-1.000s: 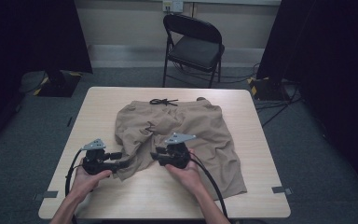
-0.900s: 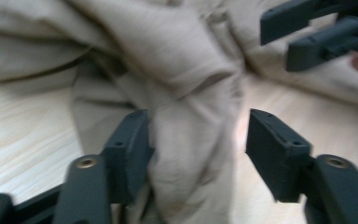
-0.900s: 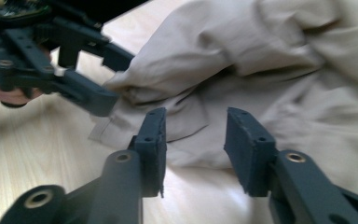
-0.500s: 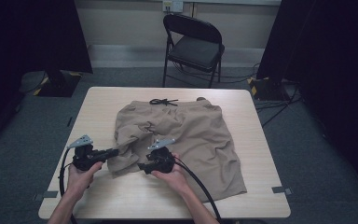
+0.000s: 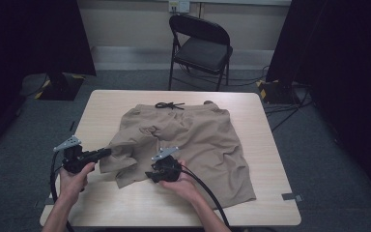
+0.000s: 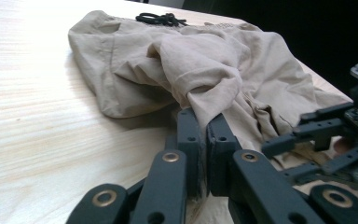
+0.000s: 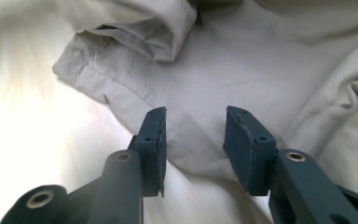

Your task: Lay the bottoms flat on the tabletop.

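Note:
Khaki shorts [image 5: 188, 140] lie on the light wooden table [image 5: 101, 106], their black drawstring [image 5: 169, 105] at the far waistband. My left gripper [image 5: 107, 152] is shut on a bunched fold of the shorts' left leg [image 6: 205, 70], and the cloth rises out of the closed fingertips [image 6: 206, 122]. My right gripper [image 5: 149, 175] rests low over the near hem of that leg. Its jaws have just been closing. They still stand apart [image 7: 195, 121], with flat cloth [image 7: 261, 70] lying under and between them, not pinched. The right gripper [image 6: 279, 144] also appears at the right of the left gripper view.
A black folding chair [image 5: 200, 48] stands behind the far table edge. Bare tabletop runs along the left side and the near edge [image 5: 125, 208]. Cables trail from both grippers toward the person. Dark curtains flank the room.
Both hands have shifted to the left. The left gripper has drawn the leg's cloth leftward off the pile. The right gripper has sunk toward the near hem.

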`<state>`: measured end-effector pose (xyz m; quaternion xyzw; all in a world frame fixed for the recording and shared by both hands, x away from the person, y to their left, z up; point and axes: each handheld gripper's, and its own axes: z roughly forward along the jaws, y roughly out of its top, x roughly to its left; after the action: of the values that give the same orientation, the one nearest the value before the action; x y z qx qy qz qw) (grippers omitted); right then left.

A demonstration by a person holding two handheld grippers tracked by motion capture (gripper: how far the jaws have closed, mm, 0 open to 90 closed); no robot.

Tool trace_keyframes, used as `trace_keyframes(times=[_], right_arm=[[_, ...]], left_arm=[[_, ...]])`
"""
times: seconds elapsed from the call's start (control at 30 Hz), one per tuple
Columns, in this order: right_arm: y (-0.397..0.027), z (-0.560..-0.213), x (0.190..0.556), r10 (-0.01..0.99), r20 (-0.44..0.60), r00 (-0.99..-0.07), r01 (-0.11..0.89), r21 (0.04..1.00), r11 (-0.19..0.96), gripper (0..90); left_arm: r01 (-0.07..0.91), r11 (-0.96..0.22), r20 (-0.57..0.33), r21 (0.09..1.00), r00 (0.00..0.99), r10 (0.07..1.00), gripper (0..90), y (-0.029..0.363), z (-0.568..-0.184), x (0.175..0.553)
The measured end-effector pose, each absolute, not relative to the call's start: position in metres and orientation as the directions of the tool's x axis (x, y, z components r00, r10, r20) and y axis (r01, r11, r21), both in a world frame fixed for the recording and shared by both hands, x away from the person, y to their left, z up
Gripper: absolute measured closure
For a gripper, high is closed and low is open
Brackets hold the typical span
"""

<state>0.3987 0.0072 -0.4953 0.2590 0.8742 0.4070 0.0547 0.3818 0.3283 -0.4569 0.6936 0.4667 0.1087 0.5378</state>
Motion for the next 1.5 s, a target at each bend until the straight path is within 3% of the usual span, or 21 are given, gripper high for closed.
trace_keyframes(times=[0.57, 0.63, 0.7, 0.87, 1.03, 1.2, 1.3, 1.33, 1.5], right_arm=[[-0.059, -0.491, 0.373, 0.528, 0.089, -0.844, 0.426, 0.711, 0.560, 60.4], [-0.063, -0.489, 0.369, 0.540, 0.082, -0.838, 0.433, 0.703, 0.565, 59.1], [-0.063, -0.489, 0.368, 0.533, 0.084, -0.842, 0.428, 0.704, 0.566, 56.4], [-0.049, -0.483, 0.374, 0.534, 0.112, -0.838, 0.424, 0.751, 0.507, 55.8], [-0.018, -0.473, 0.385, 0.513, 0.124, -0.849, 0.400, 0.785, 0.473, 56.6], [0.008, -0.475, 0.395, 0.507, 0.134, -0.851, 0.402, 0.789, 0.465, 55.2], [0.021, -0.484, 0.404, 0.519, 0.147, -0.842, 0.424, 0.775, 0.468, 54.1], [0.025, -0.490, 0.407, 0.528, 0.154, -0.835, 0.437, 0.768, 0.468, 53.2], [0.028, -0.497, 0.406, 0.526, 0.161, -0.835, 0.449, 0.753, 0.481, 51.7]], left_arm=[[0.589, 0.025, -0.377, 0.808, 0.484, 0.790, 85.4, 0.346, -0.469, 0.382], [0.582, 0.025, -0.379, 0.812, 0.494, 0.783, 82.5, 0.345, -0.467, 0.382], [0.575, 0.029, -0.378, 0.817, 0.498, 0.780, 72.2, 0.342, -0.464, 0.382], [0.544, 0.028, -0.359, 0.839, 0.514, 0.779, 60.6, 0.335, -0.455, 0.380], [0.536, 0.032, -0.354, 0.844, 0.511, 0.783, 54.6, 0.337, -0.455, 0.381], [0.528, 0.039, -0.351, 0.848, 0.506, 0.788, 52.2, 0.340, -0.455, 0.381], [0.542, 0.012, -0.338, 0.840, 0.506, 0.793, 50.1, 0.338, -0.459, 0.384], [0.554, -0.025, -0.312, 0.832, 0.505, 0.805, 45.7, 0.335, -0.466, 0.389], [0.573, -0.059, -0.303, 0.817, 0.514, 0.802, 45.3, 0.327, -0.476, 0.398]])
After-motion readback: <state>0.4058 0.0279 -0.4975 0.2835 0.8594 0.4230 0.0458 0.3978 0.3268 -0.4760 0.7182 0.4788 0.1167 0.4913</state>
